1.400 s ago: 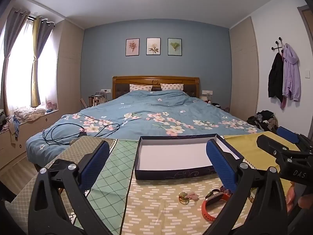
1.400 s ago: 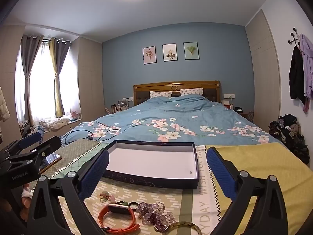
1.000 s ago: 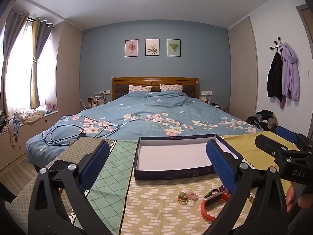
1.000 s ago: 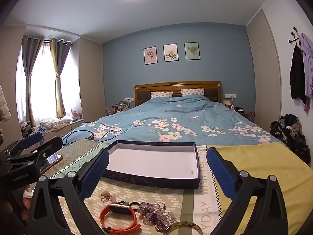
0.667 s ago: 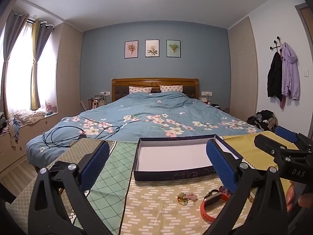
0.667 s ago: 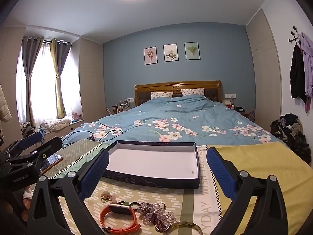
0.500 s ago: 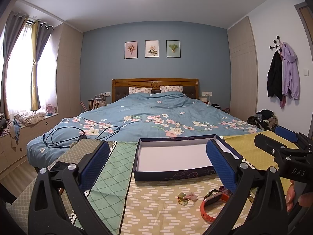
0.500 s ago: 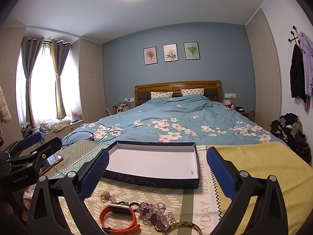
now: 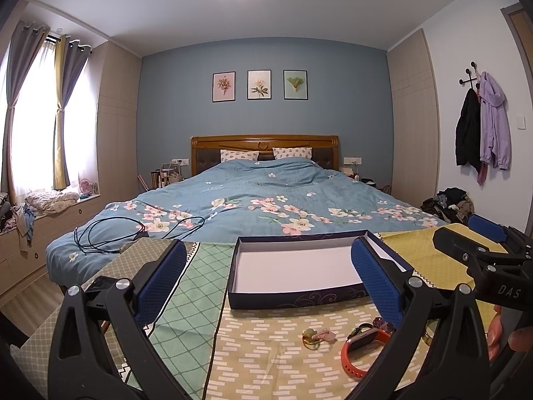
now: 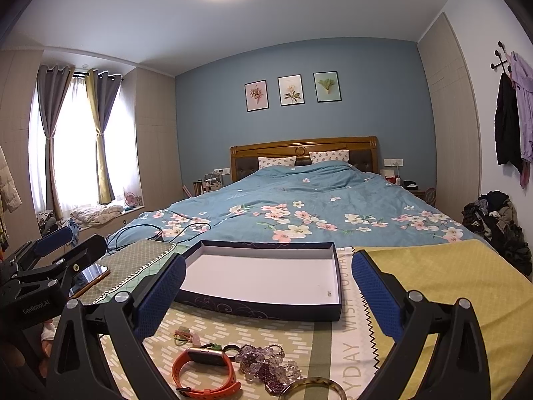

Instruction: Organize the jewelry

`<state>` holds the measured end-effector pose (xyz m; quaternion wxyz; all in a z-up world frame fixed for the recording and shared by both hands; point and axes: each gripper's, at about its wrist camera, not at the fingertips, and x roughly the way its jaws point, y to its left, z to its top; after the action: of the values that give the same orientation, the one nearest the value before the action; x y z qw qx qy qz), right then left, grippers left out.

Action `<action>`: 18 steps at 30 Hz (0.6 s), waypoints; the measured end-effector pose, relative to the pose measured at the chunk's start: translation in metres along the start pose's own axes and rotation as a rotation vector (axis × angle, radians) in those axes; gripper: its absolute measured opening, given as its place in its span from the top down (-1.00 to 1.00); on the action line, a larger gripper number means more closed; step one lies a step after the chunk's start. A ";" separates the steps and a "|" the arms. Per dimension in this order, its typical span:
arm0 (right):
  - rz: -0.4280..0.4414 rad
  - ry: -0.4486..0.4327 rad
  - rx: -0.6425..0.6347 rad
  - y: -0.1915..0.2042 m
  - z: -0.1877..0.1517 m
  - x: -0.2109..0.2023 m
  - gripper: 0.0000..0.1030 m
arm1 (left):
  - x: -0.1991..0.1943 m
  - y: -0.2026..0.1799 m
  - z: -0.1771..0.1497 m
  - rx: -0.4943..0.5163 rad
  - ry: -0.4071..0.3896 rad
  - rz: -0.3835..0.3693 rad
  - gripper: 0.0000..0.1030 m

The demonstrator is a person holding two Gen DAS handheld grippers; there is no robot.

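An empty dark blue box point(image 9: 299, 295) with a white inside point(image 10: 266, 276) sits on the patterned cloth. In front of it lie an orange watch band point(image 10: 203, 375), purple bead bracelets point(image 10: 266, 366), a greenish bangle point(image 10: 313, 388) and a small pink-green trinket point(image 9: 314, 335). My left gripper point(image 9: 269, 276) is open and empty, held above the cloth left of the jewelry. My right gripper point(image 10: 266, 286) is open and empty, held just above the jewelry, facing the box.
A phone point(image 10: 93, 275) lies on the cloth at the left. Beyond the table is a bed with a blue floral cover point(image 9: 266, 200) and a black cable point(image 9: 110, 233). Clothes are piled on the floor at the right point(image 10: 496, 223).
Both views shifted only slightly; the grippers stay open and the jewelry and box have not moved.
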<state>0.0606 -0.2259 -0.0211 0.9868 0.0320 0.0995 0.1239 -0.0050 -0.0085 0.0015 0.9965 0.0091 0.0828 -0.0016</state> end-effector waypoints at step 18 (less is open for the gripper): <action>0.006 0.000 0.010 -0.001 0.000 0.001 -0.87 | 0.000 0.001 0.000 -0.002 -0.006 0.004 -0.89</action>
<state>0.0615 -0.2268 -0.0216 0.9862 0.0373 0.1000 0.1263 -0.0052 -0.0077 0.0017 0.9968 0.0084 0.0797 0.0006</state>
